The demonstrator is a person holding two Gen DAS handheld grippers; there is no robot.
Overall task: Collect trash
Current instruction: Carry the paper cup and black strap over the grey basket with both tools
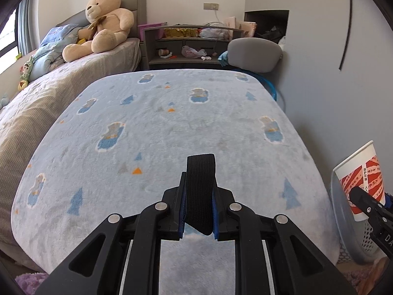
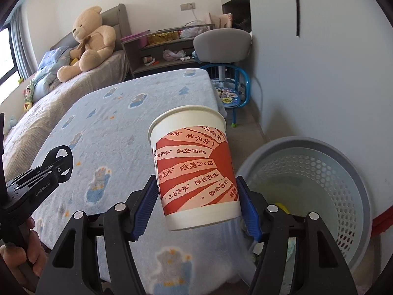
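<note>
My right gripper (image 2: 197,201) is shut on a white paper cup with red print (image 2: 194,169), held tilted above the table's right edge, left of a grey perforated waste basket (image 2: 348,169). The cup also shows in the left wrist view (image 1: 361,182) at the far right. My left gripper (image 1: 199,211) is shut on a black elastic band (image 1: 200,191) and hovers over the blue blanket-covered table (image 1: 159,123). The left gripper shows in the right wrist view (image 2: 61,164) at the left, holding the band as a loop.
The basket (image 1: 343,216) stands on the floor by the white wall and holds something yellow (image 2: 281,206). A bed with a large teddy bear (image 1: 103,22) lies to the left. A grey shelf unit (image 1: 186,46), a grey chair (image 1: 254,54) and a small blue child's chair (image 2: 231,93) stand behind the table.
</note>
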